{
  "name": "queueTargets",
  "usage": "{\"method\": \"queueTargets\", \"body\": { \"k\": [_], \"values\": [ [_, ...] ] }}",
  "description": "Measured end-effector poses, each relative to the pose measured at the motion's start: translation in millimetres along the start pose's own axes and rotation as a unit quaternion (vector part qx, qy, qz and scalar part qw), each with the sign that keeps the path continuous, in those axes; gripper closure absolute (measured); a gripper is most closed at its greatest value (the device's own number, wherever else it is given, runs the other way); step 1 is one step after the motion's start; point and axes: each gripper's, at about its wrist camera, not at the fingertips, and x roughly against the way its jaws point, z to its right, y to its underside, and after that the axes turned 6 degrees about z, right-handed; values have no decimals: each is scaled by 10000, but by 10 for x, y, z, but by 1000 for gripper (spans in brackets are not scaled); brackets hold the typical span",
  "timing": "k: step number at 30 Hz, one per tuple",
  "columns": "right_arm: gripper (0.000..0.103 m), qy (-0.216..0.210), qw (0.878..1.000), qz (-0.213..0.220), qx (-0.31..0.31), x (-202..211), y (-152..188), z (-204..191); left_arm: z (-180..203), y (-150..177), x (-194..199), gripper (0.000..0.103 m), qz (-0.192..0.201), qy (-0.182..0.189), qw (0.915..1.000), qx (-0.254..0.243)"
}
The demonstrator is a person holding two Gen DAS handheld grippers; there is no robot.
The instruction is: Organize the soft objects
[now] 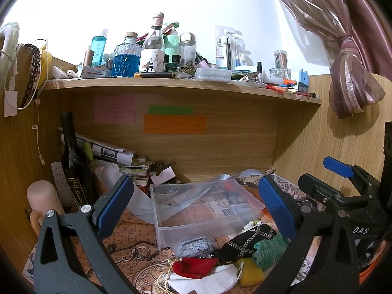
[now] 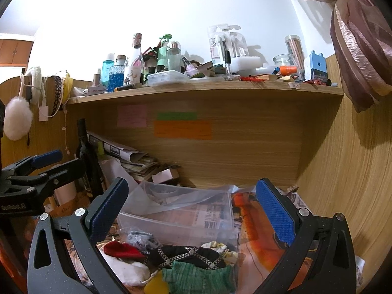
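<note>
A pile of soft items lies on the printed desk mat in front of a clear plastic box (image 1: 205,210) (image 2: 178,215): a red pouch (image 1: 193,267) (image 2: 120,250), a white pouch (image 1: 210,281) (image 2: 127,272), a yellow piece (image 1: 250,272) (image 2: 155,285), a green knit piece (image 1: 267,247) (image 2: 196,276), a black chain-patterned piece (image 1: 245,242) (image 2: 188,254) and a silver glitter pouch (image 1: 193,245). My left gripper (image 1: 196,205) is open above the pile and box, holding nothing. My right gripper (image 2: 193,210) is open above the same pile, empty. The right gripper also shows in the left wrist view (image 1: 343,191).
A dark wine bottle (image 1: 73,161) (image 2: 88,156), stacked papers (image 1: 115,156) and a pale cup (image 1: 41,196) stand at the back left. A shelf (image 1: 171,85) crowded with bottles hangs above. Wooden walls close in both sides; a curtain (image 1: 348,78) hangs right.
</note>
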Motion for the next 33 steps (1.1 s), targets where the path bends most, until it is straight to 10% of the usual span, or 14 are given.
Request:
{"method": "queueTargets", "body": {
  "k": [33],
  "values": [
    [0, -82, 9999, 31, -83, -2, -19, -20, 9, 1, -18, 0, 20, 5, 10000, -33]
  ]
}}
